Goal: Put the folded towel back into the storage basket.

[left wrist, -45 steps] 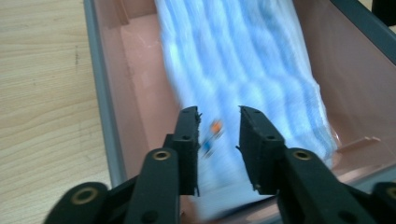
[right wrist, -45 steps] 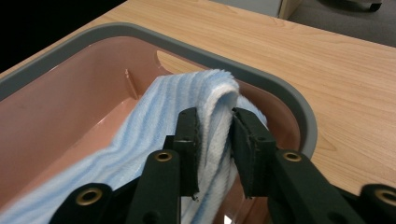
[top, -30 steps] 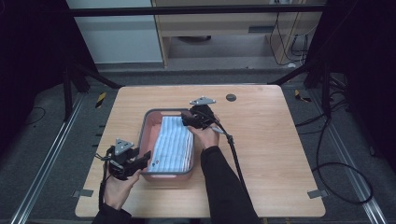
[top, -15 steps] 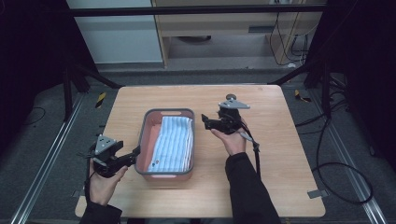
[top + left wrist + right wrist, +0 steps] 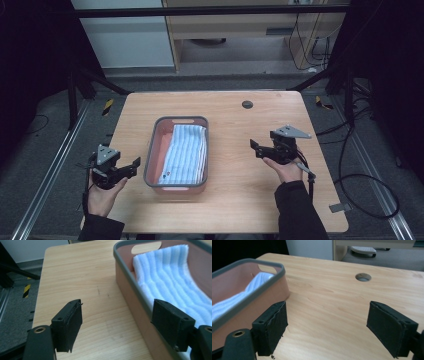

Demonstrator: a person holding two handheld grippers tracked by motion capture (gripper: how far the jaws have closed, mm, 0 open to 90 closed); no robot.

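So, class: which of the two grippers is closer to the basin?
The left gripper: its jaws sit right beside the pink basin holding the striped towel. The right gripper is farther off.

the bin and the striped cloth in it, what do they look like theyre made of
Bin: likely moulded plastic, matte pinkish-brown walls with a grey rim and a cut-out handle. Striped cloth: soft terry or microfibre by its look, with fuzzy ribbed blue and white bands.

Matt wood-grain table (image 5: 235,210), smooth plastic bin (image 5: 153,150), soft ribbed cloth (image 5: 187,152), rough black padded fingers (image 5: 68,323).
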